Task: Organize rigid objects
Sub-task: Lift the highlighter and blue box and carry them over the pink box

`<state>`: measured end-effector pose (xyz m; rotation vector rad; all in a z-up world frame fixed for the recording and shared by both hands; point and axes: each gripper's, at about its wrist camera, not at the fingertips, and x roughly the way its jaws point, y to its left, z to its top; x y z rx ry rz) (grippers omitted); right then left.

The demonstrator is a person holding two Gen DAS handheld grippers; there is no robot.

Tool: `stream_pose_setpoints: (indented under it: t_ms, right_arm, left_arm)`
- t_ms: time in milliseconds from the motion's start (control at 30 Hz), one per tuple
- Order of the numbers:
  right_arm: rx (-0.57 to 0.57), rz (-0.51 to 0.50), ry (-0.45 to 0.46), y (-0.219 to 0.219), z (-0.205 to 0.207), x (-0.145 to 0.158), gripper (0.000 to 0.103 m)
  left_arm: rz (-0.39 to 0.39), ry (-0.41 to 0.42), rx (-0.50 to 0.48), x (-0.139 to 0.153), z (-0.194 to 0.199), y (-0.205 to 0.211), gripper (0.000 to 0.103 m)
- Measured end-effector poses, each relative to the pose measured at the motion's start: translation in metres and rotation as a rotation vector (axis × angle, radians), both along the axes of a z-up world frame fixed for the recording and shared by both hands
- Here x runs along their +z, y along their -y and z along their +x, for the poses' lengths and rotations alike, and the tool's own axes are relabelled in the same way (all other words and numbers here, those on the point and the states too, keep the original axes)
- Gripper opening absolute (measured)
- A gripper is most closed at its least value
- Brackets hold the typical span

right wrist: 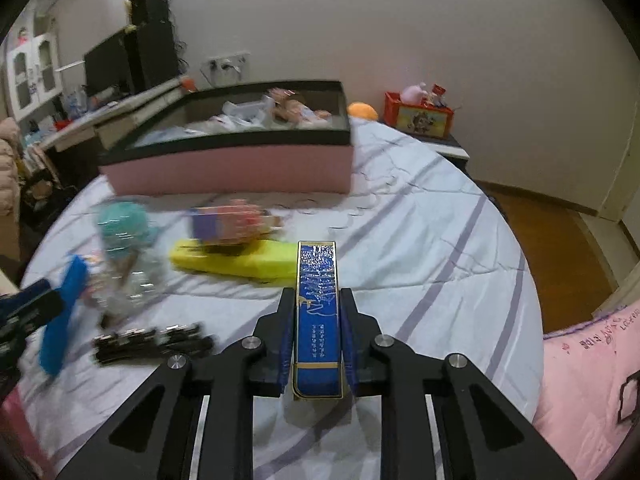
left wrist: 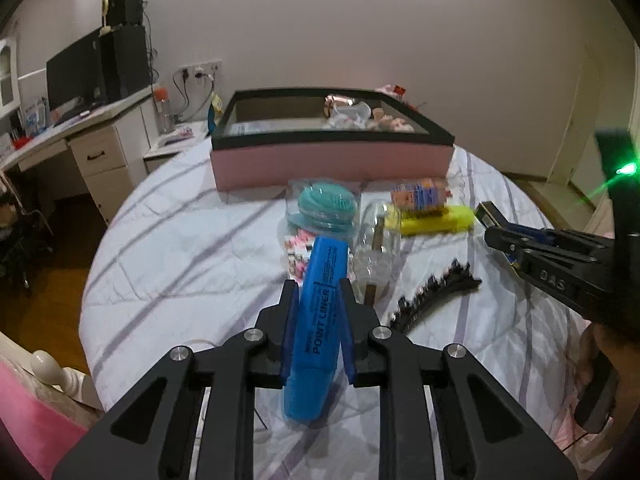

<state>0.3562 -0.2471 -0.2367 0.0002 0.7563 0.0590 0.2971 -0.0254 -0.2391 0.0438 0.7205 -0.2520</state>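
Clamping a flat blue plastic marker point(left wrist: 318, 312), the left hand-held gripper point(left wrist: 319, 300) and the right hand-held gripper point(right wrist: 318, 312), clenched on a slim blue gold-trimmed box point(right wrist: 317, 320), hold both above the bed point(left wrist: 180, 248), presumably for the black-rimmed pink box point(left wrist: 332, 160).

Plain pale wall point(left wrist: 360, 20) runs across the back, with a socket strip point(left wrist: 200, 69) low on it. Along the left, a white desk point(left wrist: 100, 148) with drawers carries a dark monitor point(left wrist: 74, 74) and black boxes. Wooden floor point(right wrist: 548, 240) shows to the right of the striped bedspread point(right wrist: 420, 208). A white cabinet point(right wrist: 34, 68) stands far left.
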Motion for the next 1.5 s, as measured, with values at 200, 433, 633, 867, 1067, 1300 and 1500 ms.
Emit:
stream_pose_setpoints:
  t_ms: [200,433,633,867,1067,1300,1500]
  right_arm:
    - [0.033,0.008,0.005,-0.012,-0.017,0.001,0.021]
    - [0.041,0.026,0.001,-0.014,-0.025,-0.002,0.021]
    - [0.031,0.042,0.018,-0.009,-0.031,0.000,0.021]
    - [0.061,0.070,0.113,-0.022,-0.046,0.029,0.021]
    - [0.097,0.055,0.246,-0.048,-0.063,0.074,0.021]
    - [0.093,0.034,0.358,-0.057,-0.075,0.110,0.021]
    - [0.099,0.028,0.430,-0.058,-0.085,0.133,0.021]
  left_arm:
    - [-0.001,-0.043,-0.018,-0.012,-0.006,0.000,0.030]
    - [-0.011,-0.063,-0.023,-0.020,0.003,0.006,0.019]
    - [-0.041,0.007,-0.031,-0.004,-0.003,0.009,0.017]
    - [-0.036,0.106,-0.018,0.036,-0.015,0.015,0.017]
    - [0.004,0.218,0.032,0.077,-0.029,0.025,0.017]
    - [0.016,0.323,0.053,0.114,-0.042,0.028,0.017]
    - [0.002,0.409,0.049,0.137,-0.052,0.029,0.017]
